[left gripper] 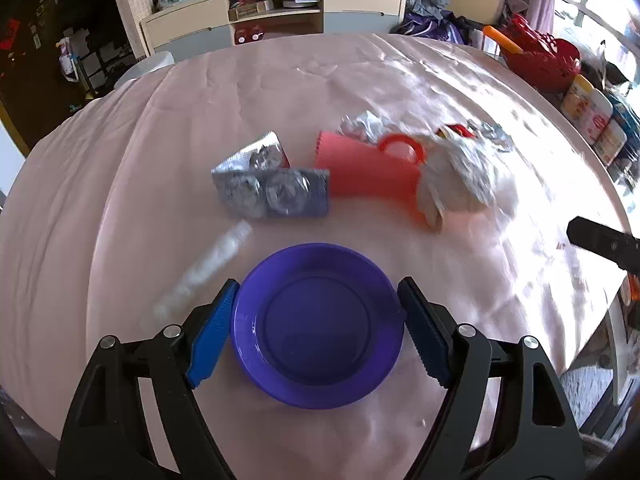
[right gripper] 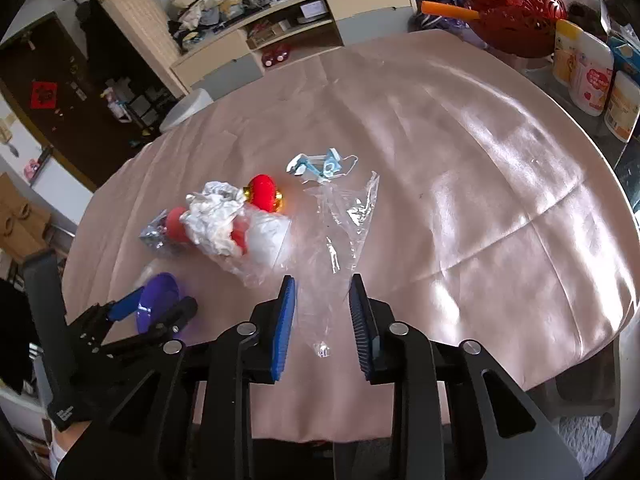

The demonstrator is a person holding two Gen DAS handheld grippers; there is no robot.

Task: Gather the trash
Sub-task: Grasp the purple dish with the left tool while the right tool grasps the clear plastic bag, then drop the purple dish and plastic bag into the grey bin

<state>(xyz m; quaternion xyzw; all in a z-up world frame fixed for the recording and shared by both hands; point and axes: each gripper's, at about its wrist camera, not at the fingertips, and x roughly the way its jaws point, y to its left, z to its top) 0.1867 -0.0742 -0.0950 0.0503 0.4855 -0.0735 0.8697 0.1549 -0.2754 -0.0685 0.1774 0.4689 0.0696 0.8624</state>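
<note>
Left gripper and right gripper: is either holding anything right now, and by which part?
Neither. The left gripper is open, fingers either side of the purple plate, no grip evident. The right gripper is open over the clear plastic bag.

The left gripper (left gripper: 318, 308) stands open around a purple plate (left gripper: 256, 336) — beyond it lies a tipped red cup (left gripper: 368, 176).

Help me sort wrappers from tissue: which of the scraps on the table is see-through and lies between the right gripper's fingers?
The clear plastic bag, flat on the pink cloth and reaching between the open right gripper. The crumpled white paper is opaque and lies off to its left.
</note>
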